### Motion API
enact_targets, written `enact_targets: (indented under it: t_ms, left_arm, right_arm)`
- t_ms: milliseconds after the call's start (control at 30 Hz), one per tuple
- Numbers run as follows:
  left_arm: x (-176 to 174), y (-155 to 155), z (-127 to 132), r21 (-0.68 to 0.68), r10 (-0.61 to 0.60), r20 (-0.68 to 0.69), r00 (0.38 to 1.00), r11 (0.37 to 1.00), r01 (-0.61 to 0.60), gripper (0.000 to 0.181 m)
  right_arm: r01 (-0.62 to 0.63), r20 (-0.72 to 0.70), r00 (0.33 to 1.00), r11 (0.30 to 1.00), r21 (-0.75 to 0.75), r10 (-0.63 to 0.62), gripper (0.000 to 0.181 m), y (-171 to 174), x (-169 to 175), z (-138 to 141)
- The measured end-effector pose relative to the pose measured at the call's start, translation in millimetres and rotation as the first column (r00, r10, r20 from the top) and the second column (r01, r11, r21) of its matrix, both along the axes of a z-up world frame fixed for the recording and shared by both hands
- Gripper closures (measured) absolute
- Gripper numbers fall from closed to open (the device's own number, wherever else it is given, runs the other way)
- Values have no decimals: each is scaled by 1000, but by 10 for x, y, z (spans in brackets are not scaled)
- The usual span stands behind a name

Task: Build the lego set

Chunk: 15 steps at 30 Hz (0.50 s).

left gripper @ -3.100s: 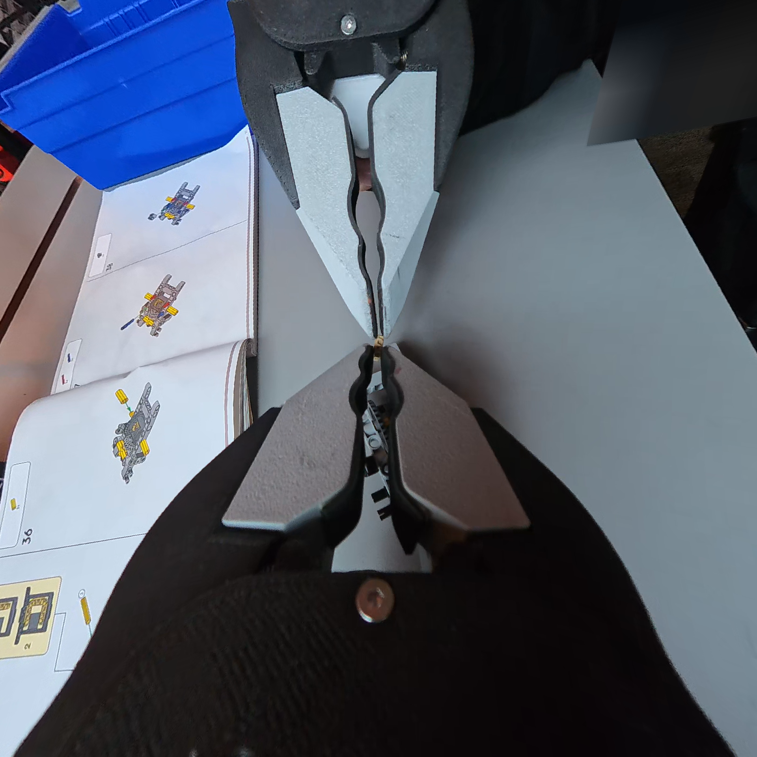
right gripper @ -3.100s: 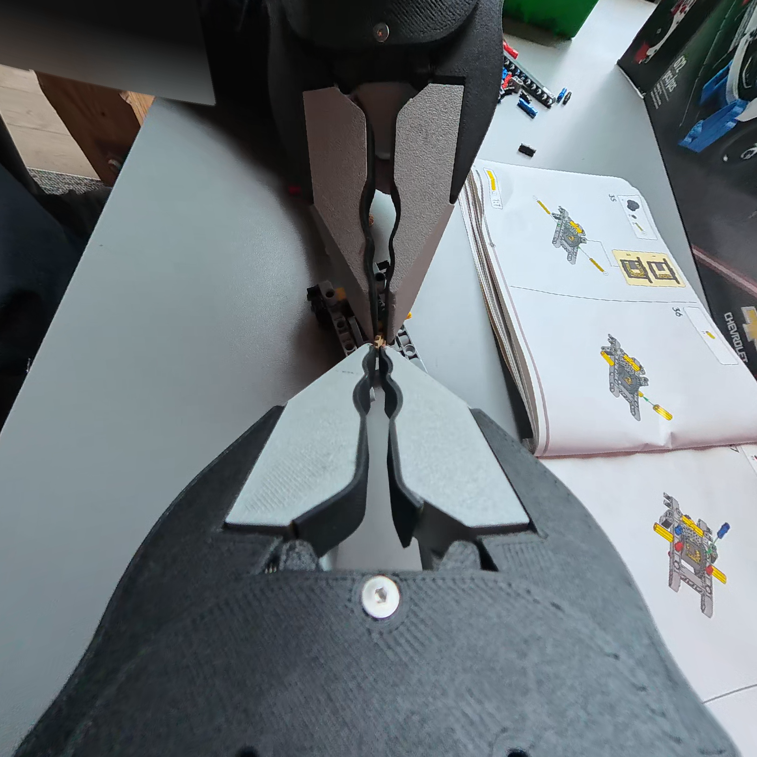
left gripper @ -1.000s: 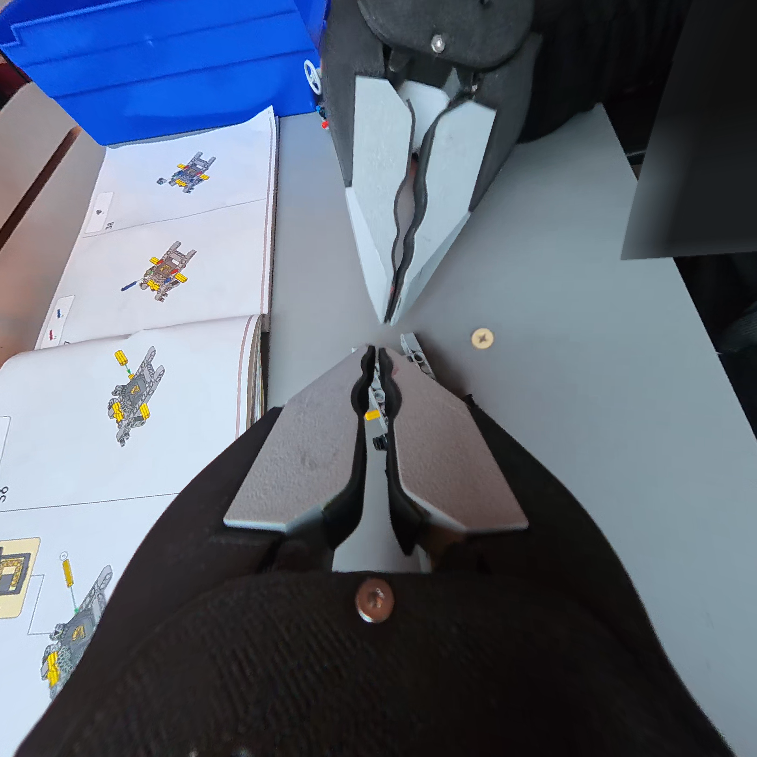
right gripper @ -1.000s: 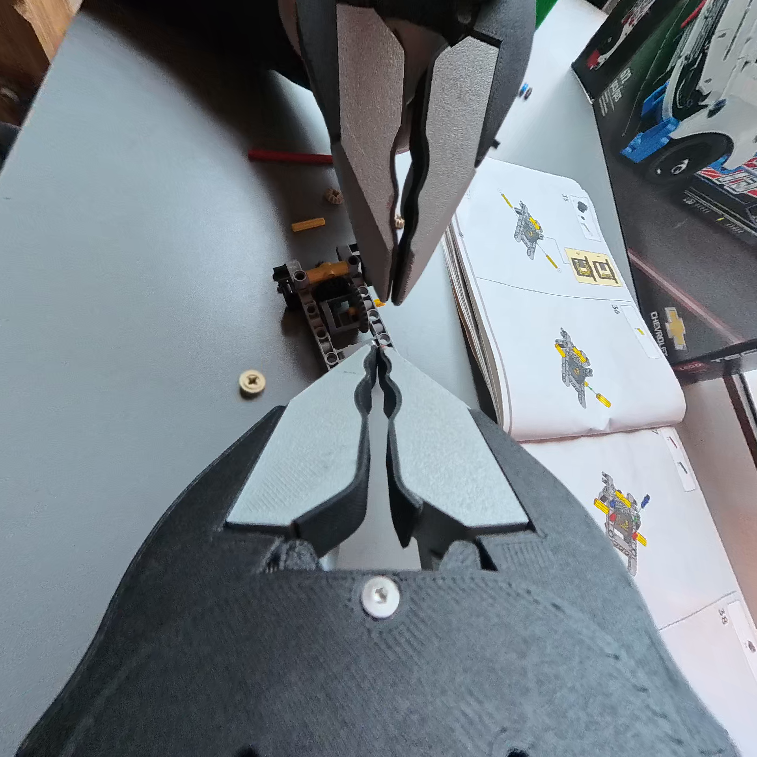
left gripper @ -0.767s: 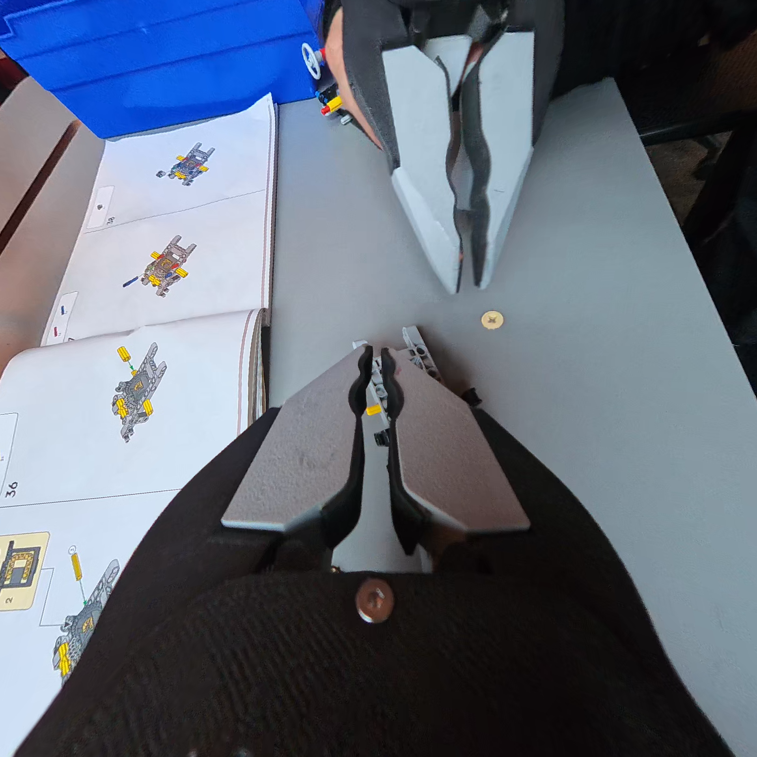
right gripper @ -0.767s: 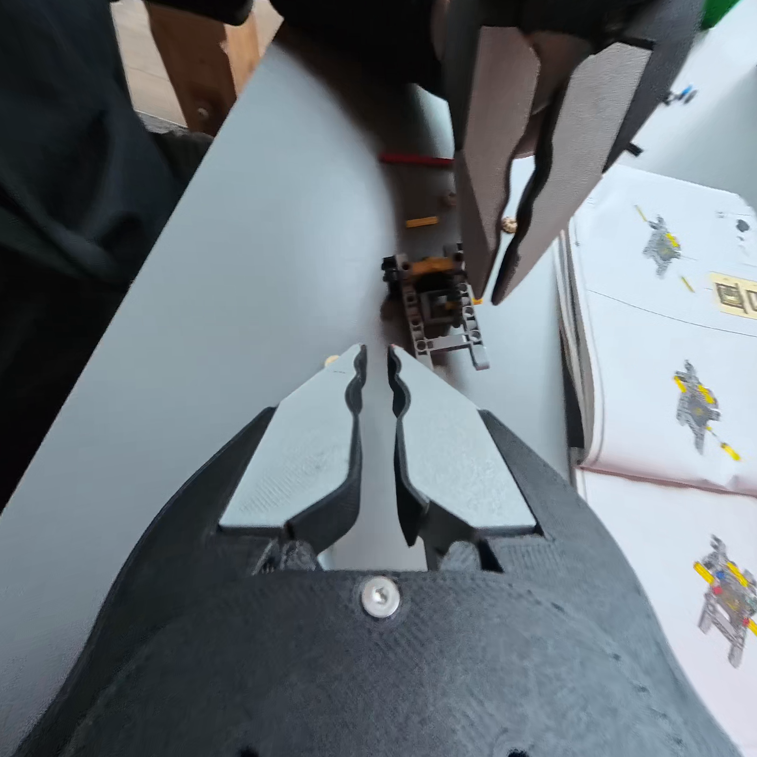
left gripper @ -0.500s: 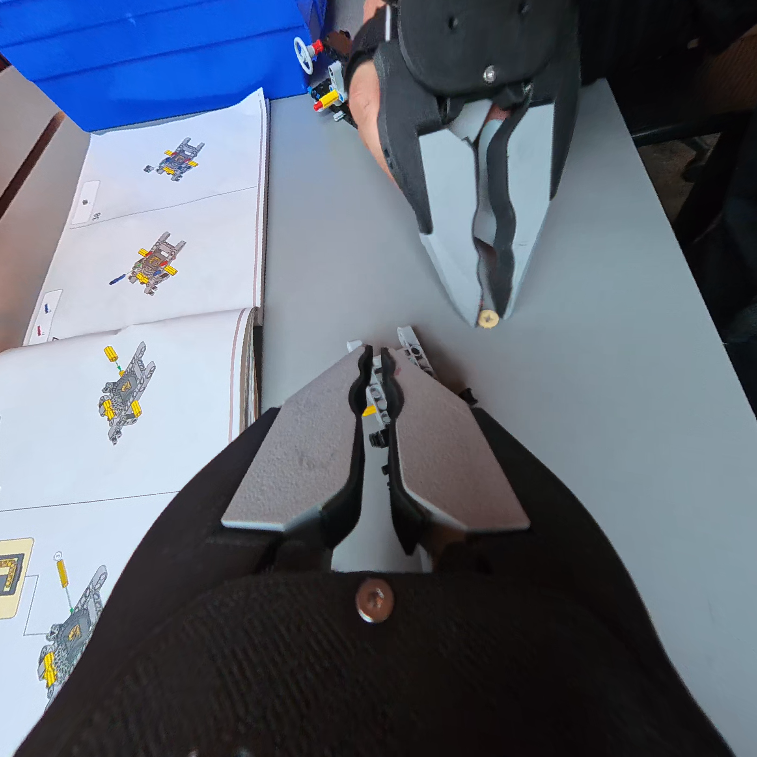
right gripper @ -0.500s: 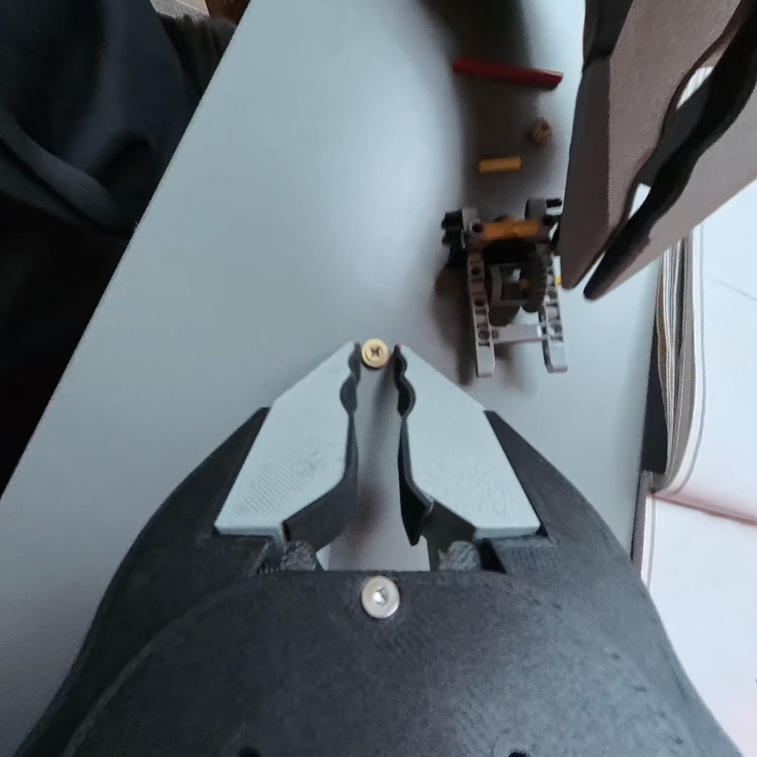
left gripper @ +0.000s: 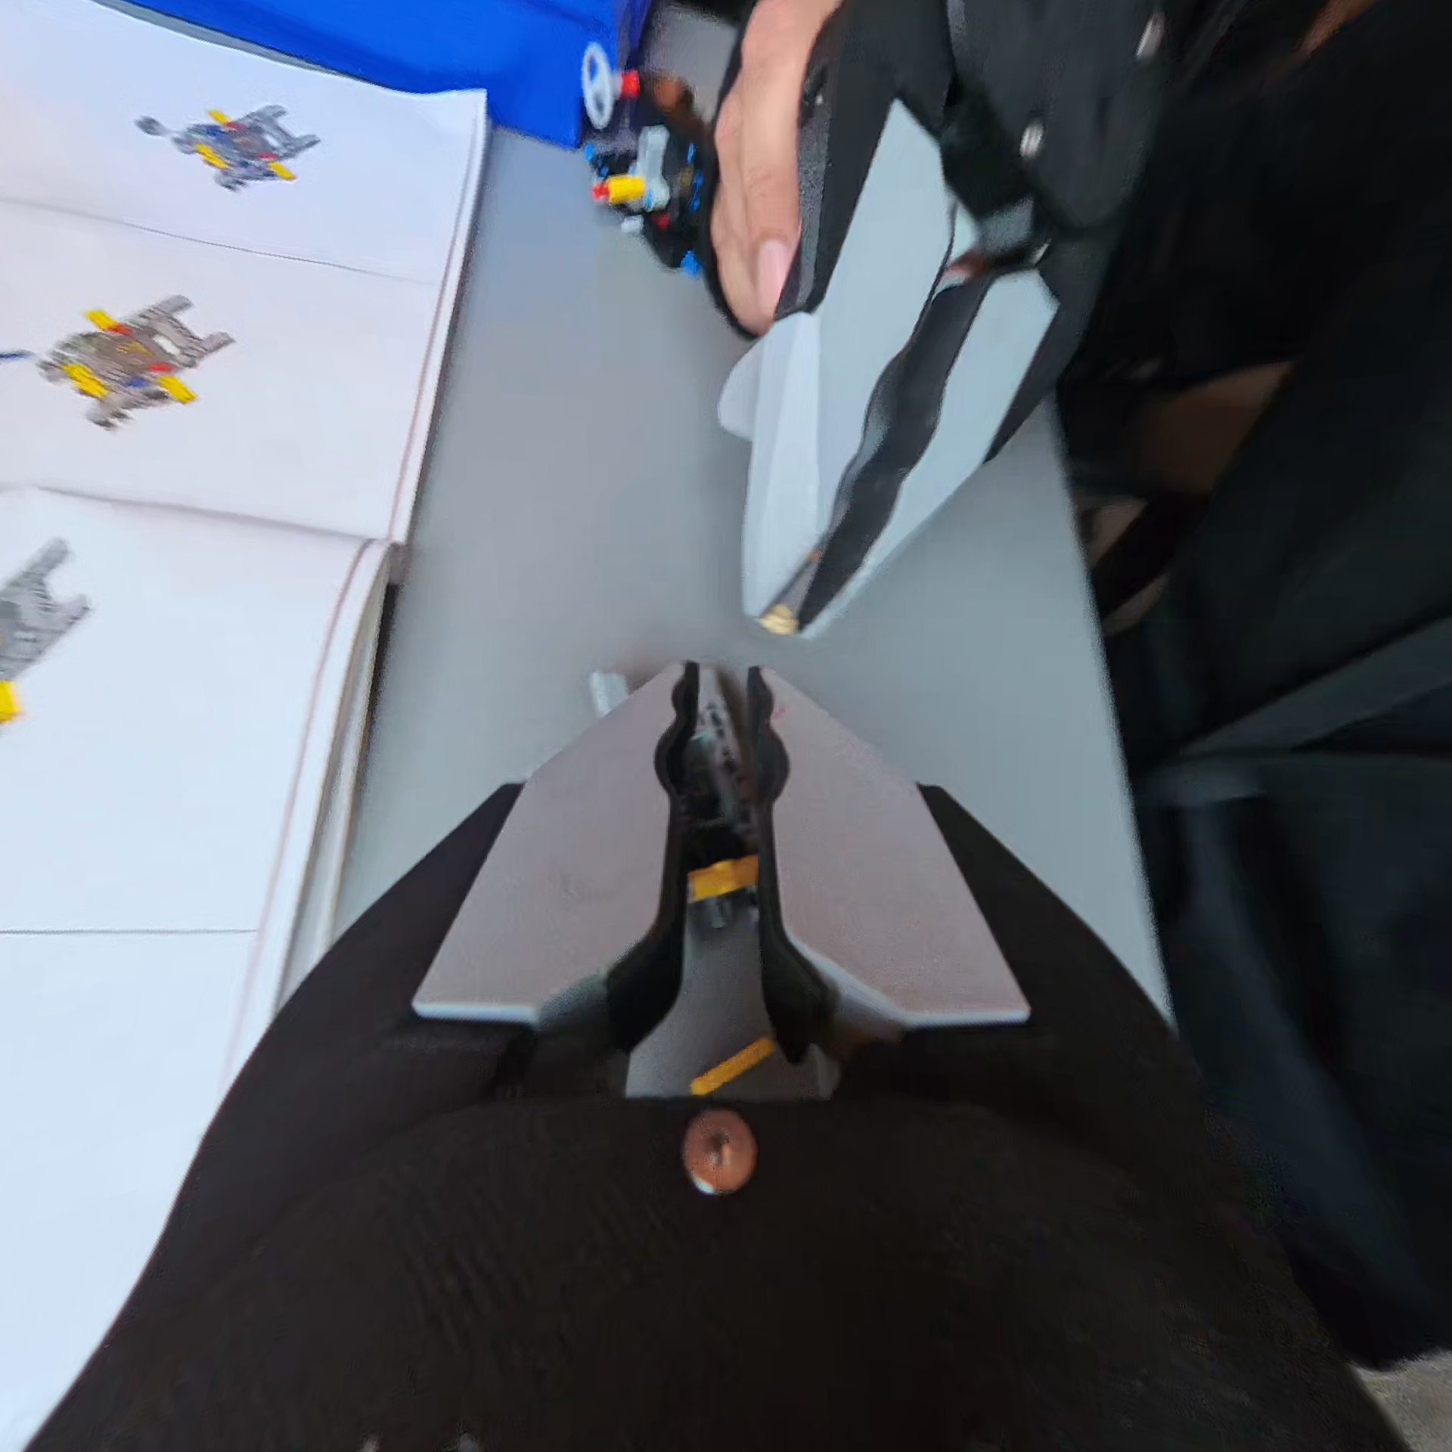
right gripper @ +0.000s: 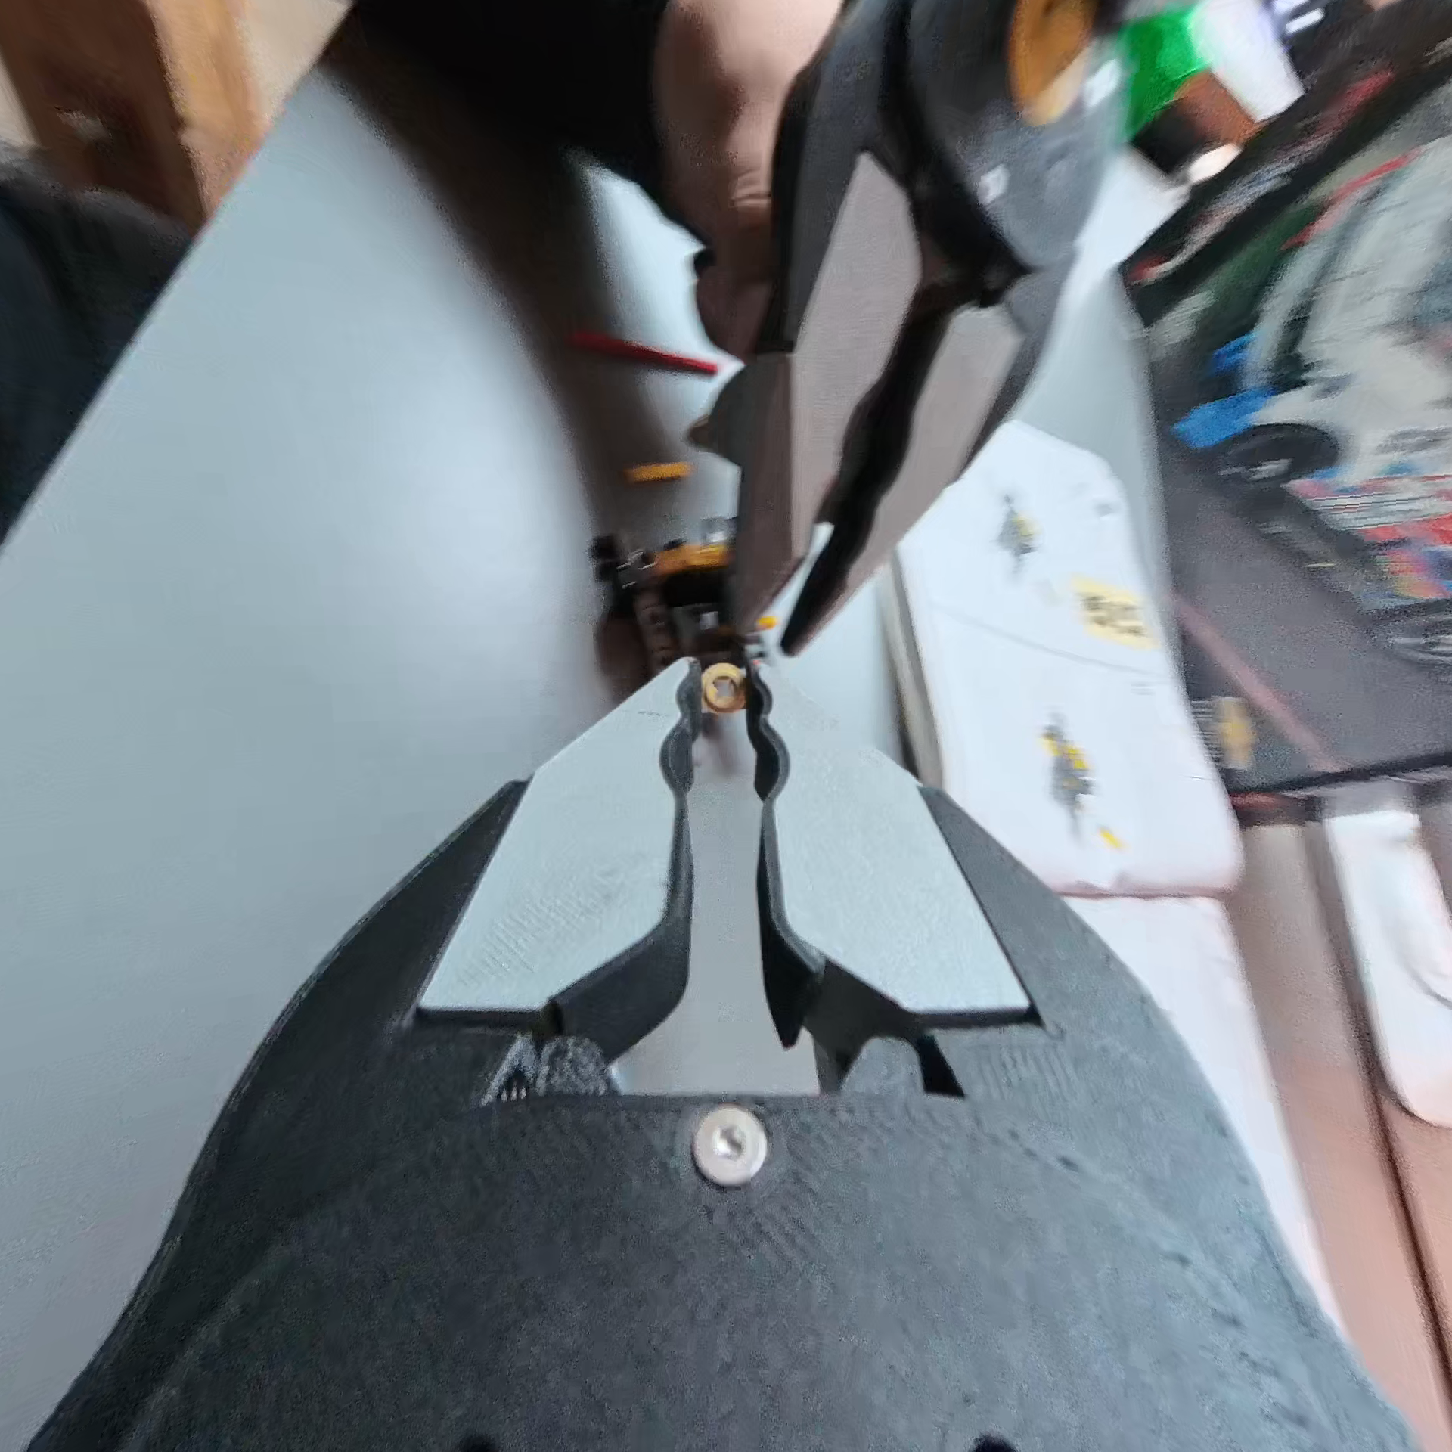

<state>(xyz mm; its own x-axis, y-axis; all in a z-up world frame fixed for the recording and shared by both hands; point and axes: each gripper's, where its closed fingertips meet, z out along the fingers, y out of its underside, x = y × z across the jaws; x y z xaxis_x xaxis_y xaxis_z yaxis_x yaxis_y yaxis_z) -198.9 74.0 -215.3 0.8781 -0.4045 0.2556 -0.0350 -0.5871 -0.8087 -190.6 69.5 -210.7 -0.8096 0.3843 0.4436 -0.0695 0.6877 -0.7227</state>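
on the left in the left wrist view lies the open instruction booklet (left gripper: 236, 330), its pages showing coloured build drawings, with a blue bin (left gripper: 440, 47) beyond it at the far edge of the grey table (left gripper: 566, 440). just right of the bin sits a small cluster of loose lego parts (left gripper: 644, 188), partly behind a person's hand (left gripper: 754, 157).

in the middle, the left gripper (left gripper: 716, 676) has its fingers slightly parted and not clamped; they straddle the grey-and-black lego assembly (left gripper: 711, 778), which rests on the table beneath them with a yellow piece across it. whether the pads touch it is too blurred to tell.

to the right, the right gripper (right gripper: 721, 677) pinches a small tan round bush (right gripper: 723, 688) at its very tips, held off the table and just beside the assembly (right gripper: 668, 581). in that view a red axle (right gripper: 644, 353) and a short yellow pin (right gripper: 656, 471) lie farther back, and the set's box (right gripper: 1296, 471) stands at the right edge past the booklet.

the step in hand looks like fitting the tan bush onto the assembly. the next move likely calls for the left gripper to close and steady the model while the right lines the bush's hole up with its axle or pin and pushes it straight on.
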Motion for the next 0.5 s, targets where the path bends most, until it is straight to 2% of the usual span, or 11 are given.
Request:
enact_targets:
  t_ms: [67, 133, 333, 500]
  left_arm:
    - [63, -21, 110, -10, -23, 182, 983, 1000, 25, 166]
    - [60, -24, 138, -24, -23, 271, 962, 999, 30, 163]
    - [17, 33, 231, 14, 13, 315, 949, 1000, -18, 158]
    - [22, 56, 266, 25, 15, 357, 934, 999, -26, 165]
  right_arm:
    - [78, -105, 991, 997, -9, -79, 174, 66, -118, 135]
    - [124, -162, 979, 992, 9, -121, 174, 101, -178, 173]
    - [156, -268, 954, 985, 70, -132, 174, 60, -197, 217]
    - [150, -324, 940, 982, 115, -106, 174, 6, -169, 229]
